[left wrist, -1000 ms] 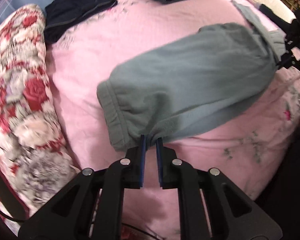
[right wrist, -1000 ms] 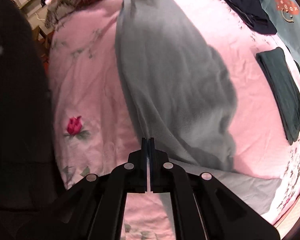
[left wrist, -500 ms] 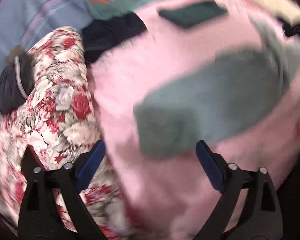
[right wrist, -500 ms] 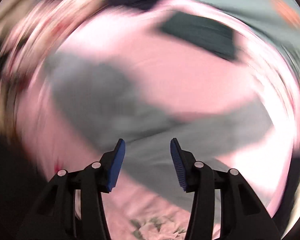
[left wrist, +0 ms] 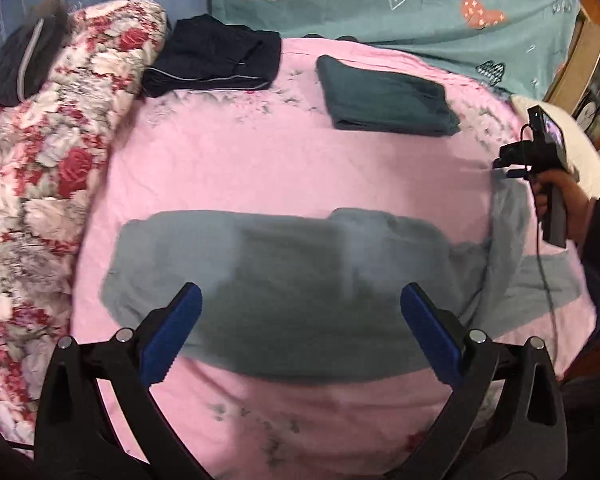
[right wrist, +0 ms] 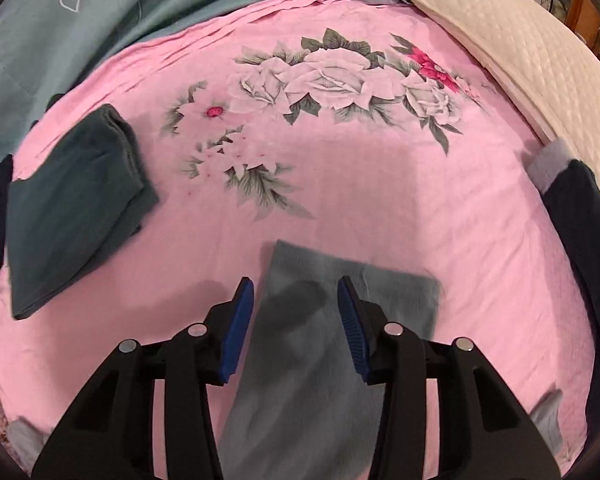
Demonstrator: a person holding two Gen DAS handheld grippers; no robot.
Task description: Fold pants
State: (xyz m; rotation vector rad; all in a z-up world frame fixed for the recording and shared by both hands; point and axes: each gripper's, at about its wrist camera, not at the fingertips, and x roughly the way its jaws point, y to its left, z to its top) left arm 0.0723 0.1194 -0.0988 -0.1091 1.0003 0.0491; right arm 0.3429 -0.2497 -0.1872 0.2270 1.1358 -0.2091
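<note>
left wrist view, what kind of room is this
Most likely a bedroom: the grey pants lie on a bed with a pink floral sheet, with a cream pillow and a rose-patterned quilt at its edges.

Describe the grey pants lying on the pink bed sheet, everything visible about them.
The grey pants look like soft, fleecy sweatpants. They lie flat across the pink sheet, laid double along most of their length, with one leg end spread past the fold. Neither gripper holds them: the left gripper and right gripper are above them, jaws open. Nothing else touches them.
</note>
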